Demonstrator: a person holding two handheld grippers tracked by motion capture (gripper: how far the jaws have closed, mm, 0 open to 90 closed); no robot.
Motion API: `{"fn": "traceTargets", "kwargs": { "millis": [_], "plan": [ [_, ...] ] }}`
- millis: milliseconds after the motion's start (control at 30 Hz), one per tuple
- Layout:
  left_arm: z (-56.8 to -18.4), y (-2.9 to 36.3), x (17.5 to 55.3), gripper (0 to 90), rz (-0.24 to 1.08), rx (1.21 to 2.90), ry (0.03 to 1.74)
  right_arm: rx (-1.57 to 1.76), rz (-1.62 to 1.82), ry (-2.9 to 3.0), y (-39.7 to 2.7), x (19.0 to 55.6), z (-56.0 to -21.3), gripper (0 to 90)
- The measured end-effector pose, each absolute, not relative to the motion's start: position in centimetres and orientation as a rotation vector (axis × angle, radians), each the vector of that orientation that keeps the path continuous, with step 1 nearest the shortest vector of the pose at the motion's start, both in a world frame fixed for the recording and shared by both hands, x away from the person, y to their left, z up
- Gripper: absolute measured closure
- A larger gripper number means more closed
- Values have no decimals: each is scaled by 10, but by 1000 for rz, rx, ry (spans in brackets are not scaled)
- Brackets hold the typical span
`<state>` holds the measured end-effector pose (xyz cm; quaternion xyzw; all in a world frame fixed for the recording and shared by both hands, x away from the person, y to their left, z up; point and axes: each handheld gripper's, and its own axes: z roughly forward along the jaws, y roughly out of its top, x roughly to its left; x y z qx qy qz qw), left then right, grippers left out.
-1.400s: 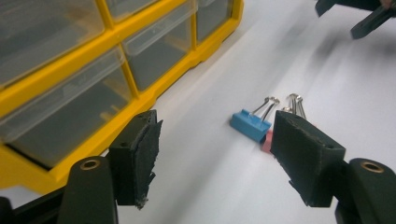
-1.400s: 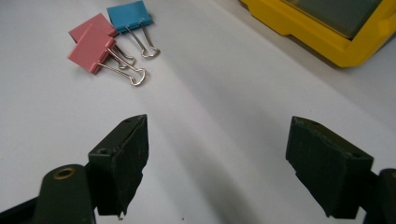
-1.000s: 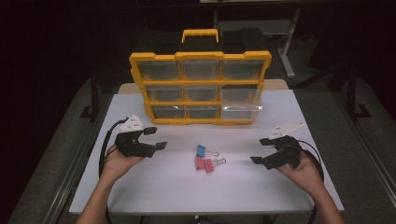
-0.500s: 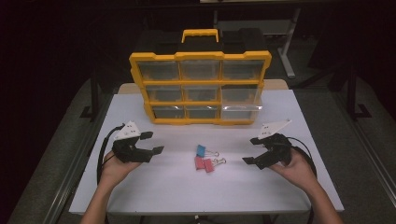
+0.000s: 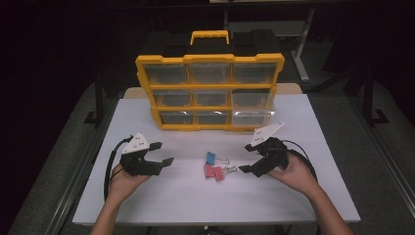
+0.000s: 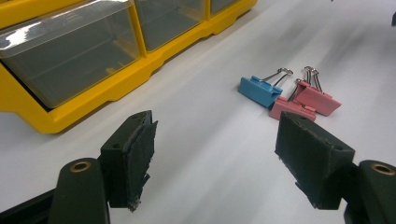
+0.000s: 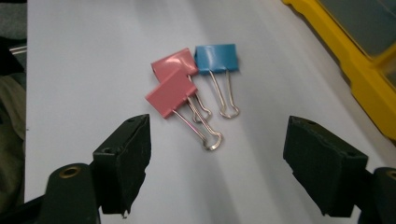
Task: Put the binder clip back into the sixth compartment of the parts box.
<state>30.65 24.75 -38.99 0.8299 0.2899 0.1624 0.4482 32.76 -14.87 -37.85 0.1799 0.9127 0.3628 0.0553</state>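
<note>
My right hand-held gripper [image 5: 247,159] hangs jaws apart, just short of the binder clips: two pink clips [image 7: 173,86] overlapping, blue clip [image 7: 215,58] touching them, mid-counter [image 5: 195,205]. Risk: wire handles cross, so pinching one may drag its neighbour or skid it on the smooth top. Left hand-held gripper [image 5: 162,153] jaws apart, well off. Yellow organizer [image 5: 210,58] stands behind, drawers shut; nothing blocks the approach.

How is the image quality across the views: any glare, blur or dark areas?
High view: white table brightly lit, surroundings nearly black, glare on the organizer drawer fronts. Left gripper view: table streaked with blur, binder clips sharp. Right gripper view: binder clips crisp, soft shadows.
</note>
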Motion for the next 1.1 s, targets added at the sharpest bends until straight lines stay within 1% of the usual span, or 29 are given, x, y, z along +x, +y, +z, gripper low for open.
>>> {"fn": "traceTargets", "kwargs": {
  "millis": [200,267,533,1100],
  "plan": [
    [-389,247,305,278,405,2055,711,413,1060,2805,-124,330,-383,241],
    [-390,247,305,276,404,2056,710,394,1061,2819,-119,331,-384,256],
    [-392,246,307,268,392,2070,703,305,1030,2872,-98,338,-397,267],
    [-396,246,306,263,380,2056,718,194,925,2961,-71,340,-421,300]
  ]
}}
